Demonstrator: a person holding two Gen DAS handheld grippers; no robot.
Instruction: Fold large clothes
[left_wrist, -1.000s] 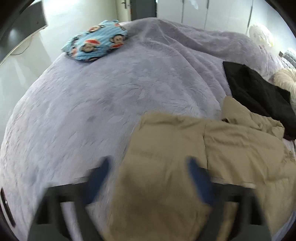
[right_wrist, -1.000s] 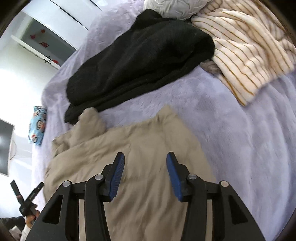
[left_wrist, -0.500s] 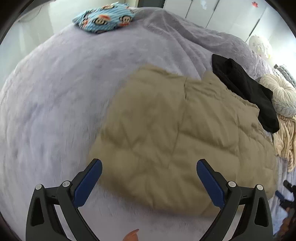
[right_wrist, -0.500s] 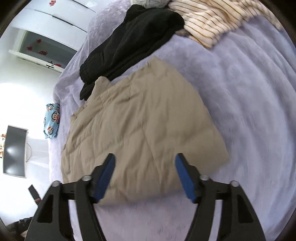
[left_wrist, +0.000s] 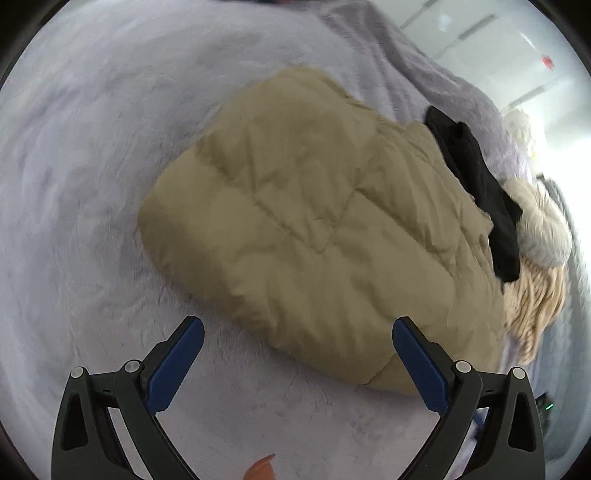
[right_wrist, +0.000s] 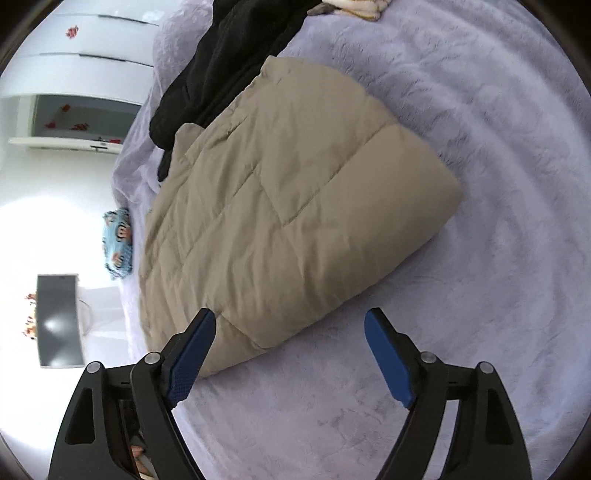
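Two grippers, both empty. Left gripper has jaws spread wide, nothing between the pads — just bare bedspread under it, w/ the near edge of the tan quilted jacket just beyond the tips. Right gripper jaws are opening, already wide; nothing gripped — its left pad sits over the jacket's near corner in view but isn't pinching it.

Jacket lies roughly mid-bed as a puffy folded slab, rounded fold edge on one side, far end running up against a black garment. Past that, a cream striped throw and a fuzzy round cushion. Blue monkey-print bundle sits well apart at the bed edge.

Step, imo: a fold looks laid down and let go — both tools clear of the fabric, so it reads as between folds. Prob mid-task: slab looks long enough for another fold, can't be sure.

Next move needs: both tools pinching the near edge at two spread-out corners, biting through all layers — padding is thick, so deep bite req'd. Then lift and carry toward the far end evenly, or the slab skews. Risks: slick puffy shell springs back open; far end may snag the black garment it touches.
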